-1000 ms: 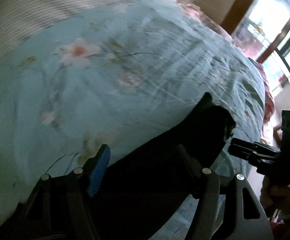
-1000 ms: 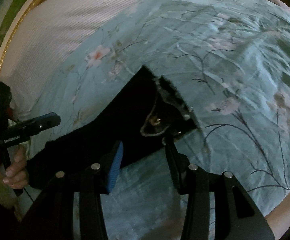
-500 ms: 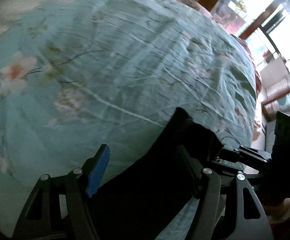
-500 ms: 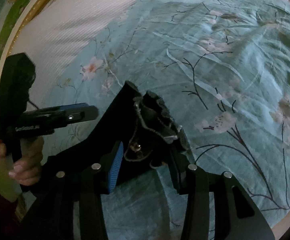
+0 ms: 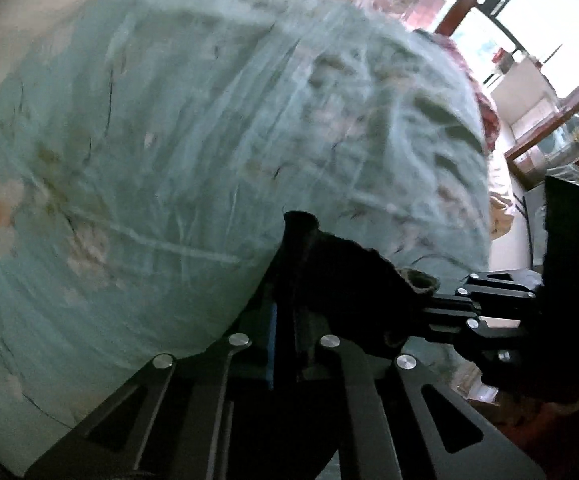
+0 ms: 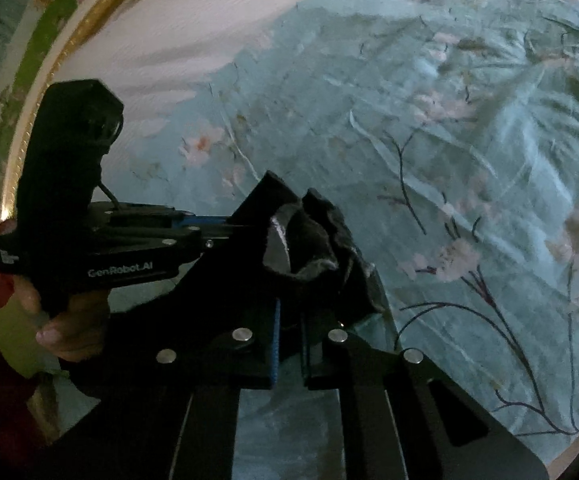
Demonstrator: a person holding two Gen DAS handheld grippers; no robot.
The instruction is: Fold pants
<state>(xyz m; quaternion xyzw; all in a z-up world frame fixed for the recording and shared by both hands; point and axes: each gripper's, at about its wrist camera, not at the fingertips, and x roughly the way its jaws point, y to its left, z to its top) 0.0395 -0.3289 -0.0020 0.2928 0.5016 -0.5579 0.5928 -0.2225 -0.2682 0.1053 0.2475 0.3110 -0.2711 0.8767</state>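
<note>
Pants (image 6: 321, 240) hang bunched at twelve o'clock from my right gripper (image 6: 289, 344), both it and my left gripper (image 5: 285, 344) clamped narrow on the cloth, side by side.

The black pants (image 6: 321, 240) are bunched and raised off the bed, their waistband end gathered into rumpled folds with a paler inner lining showing. The fabric is pinched at two adjoining spots along the top edge. The rest trails down and back in a dark sheet (image 5: 329, 264), its details lost in shadow.
</note>
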